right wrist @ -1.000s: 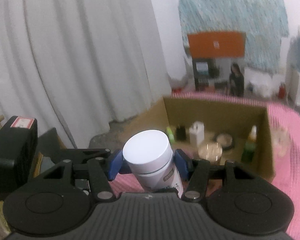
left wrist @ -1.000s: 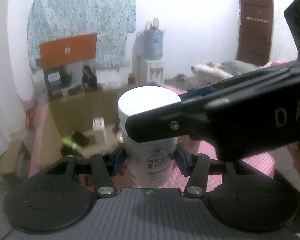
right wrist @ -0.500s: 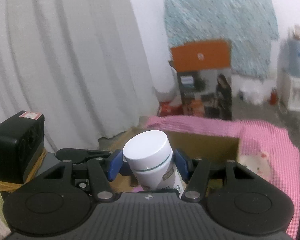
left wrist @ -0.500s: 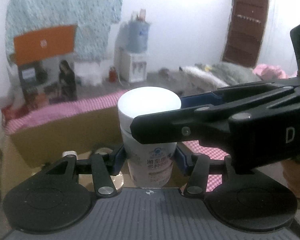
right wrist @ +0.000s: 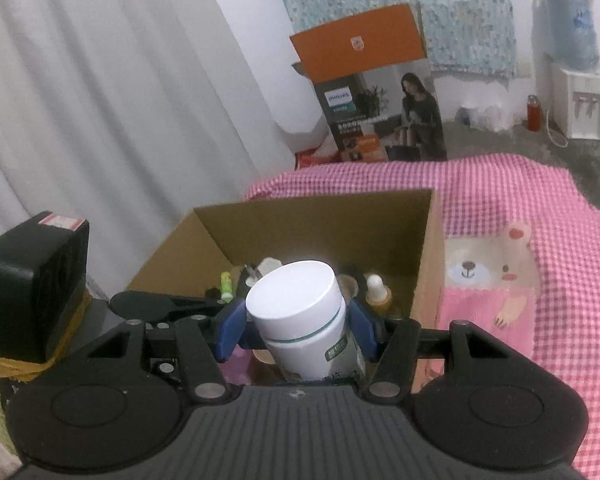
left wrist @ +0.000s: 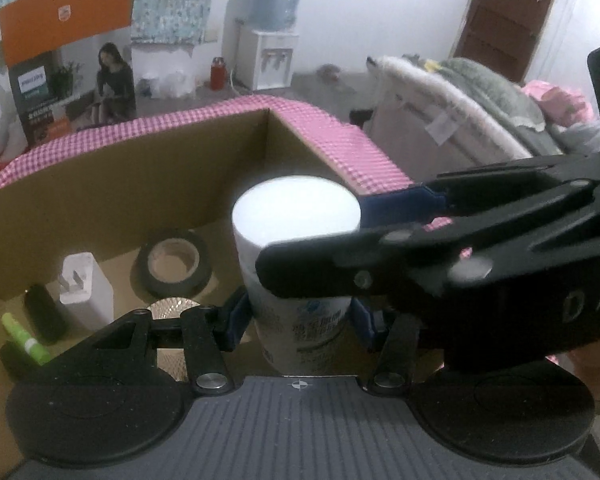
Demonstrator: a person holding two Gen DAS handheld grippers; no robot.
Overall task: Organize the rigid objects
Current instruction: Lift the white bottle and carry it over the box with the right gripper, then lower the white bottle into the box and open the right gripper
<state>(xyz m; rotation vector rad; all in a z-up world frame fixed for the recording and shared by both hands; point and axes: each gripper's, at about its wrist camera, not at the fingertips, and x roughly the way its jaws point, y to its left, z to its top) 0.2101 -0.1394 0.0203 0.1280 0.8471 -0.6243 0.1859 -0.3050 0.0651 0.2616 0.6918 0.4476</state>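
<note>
One white bottle (left wrist: 296, 216) with a white cap and a printed label is held by both grippers. My left gripper (left wrist: 298, 320) is shut on its lower body. My right gripper (right wrist: 296, 332) is shut on it just under the cap (right wrist: 292, 296). In the left wrist view the right gripper's fingers (left wrist: 380, 264) reach in from the right, one in front of the bottle and one behind. The bottle hangs over the near right part of an open cardboard box (left wrist: 120, 184), also in the right wrist view (right wrist: 320, 224).
The box stands on a pink checked cloth (right wrist: 520, 200). Inside it lie a black tape roll (left wrist: 174, 264), a white plug adapter (left wrist: 84, 288), a green tube (left wrist: 24, 336), a dark bottle (left wrist: 44, 316) and a dropper bottle (right wrist: 378, 292). A printed carton (right wrist: 380, 92) stands behind.
Both grippers have carried the bottle together toward the box and tipped downward. The box, further off before, now lies right below, and its contents show.
</note>
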